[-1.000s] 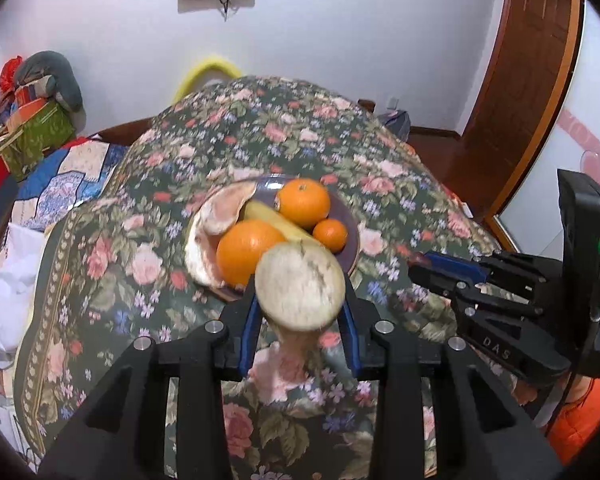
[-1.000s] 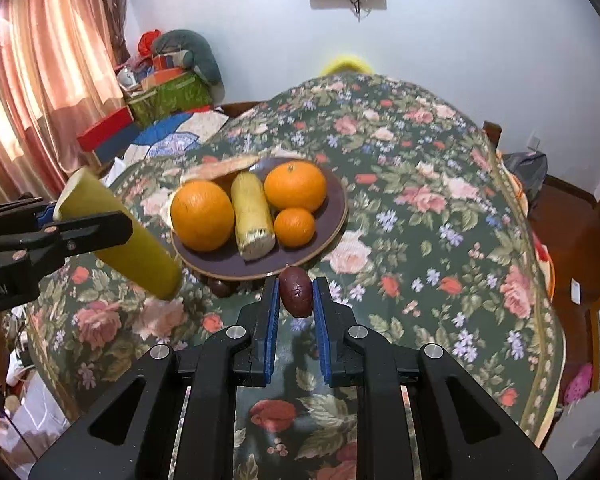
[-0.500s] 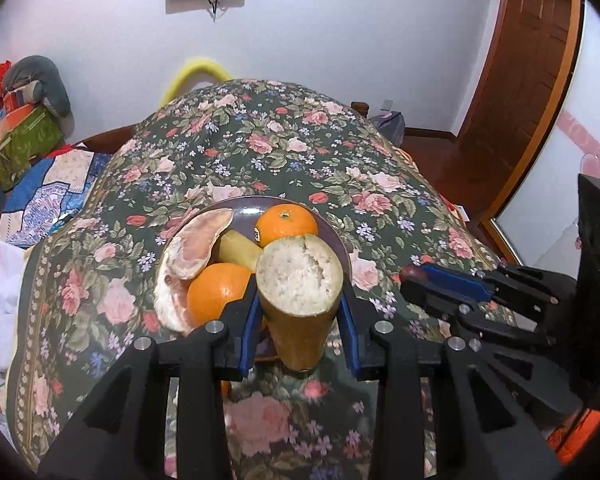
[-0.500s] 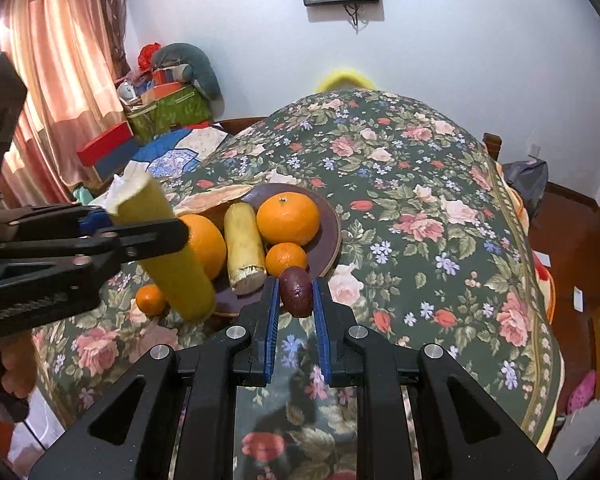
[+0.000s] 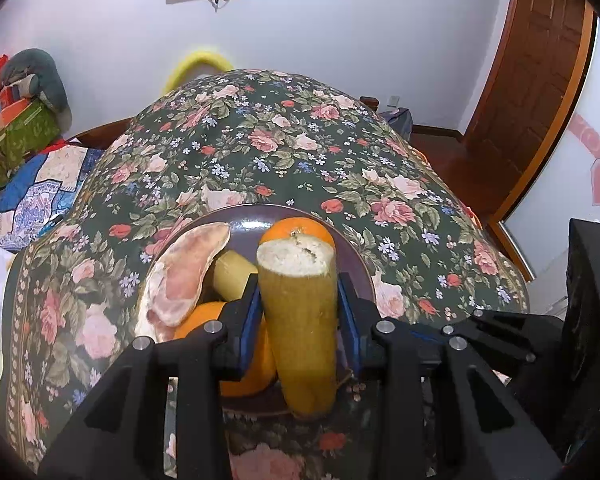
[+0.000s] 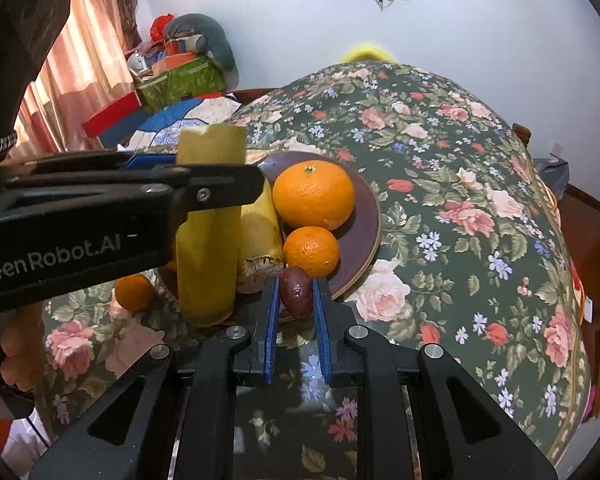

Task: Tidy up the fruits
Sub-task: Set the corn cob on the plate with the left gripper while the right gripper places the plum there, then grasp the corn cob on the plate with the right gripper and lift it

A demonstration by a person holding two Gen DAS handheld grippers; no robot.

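Observation:
My left gripper (image 5: pixel 298 304) is shut on a yellow-green sugarcane piece (image 5: pixel 300 320), held upright with its lower end at the near rim of the dark plate (image 5: pixel 356 256); it also shows in the right wrist view (image 6: pixel 206 240). My right gripper (image 6: pixel 296 292) is shut on a small dark purple fruit (image 6: pixel 296 290) at the plate's near edge (image 6: pixel 370 216). The plate holds a large orange (image 6: pixel 314 194), a small orange (image 6: pixel 311 250), another sugarcane piece (image 6: pixel 260 248), a pomelo peel (image 5: pixel 184 276) and a further orange (image 5: pixel 236 352).
A small orange (image 6: pixel 134 292) lies on the floral tablecloth (image 6: pixel 460 208) left of the plate. A bed with boxes and clutter (image 6: pixel 176 76) stands at the back left. A wooden door (image 5: pixel 528 80) is at the right. A chair (image 6: pixel 592 248) stands by the table's right edge.
The left gripper has tilted the sugarcane piece upright and lowered it to the plate's near rim. The right gripper has moved forward with the purple fruit to the plate's edge.

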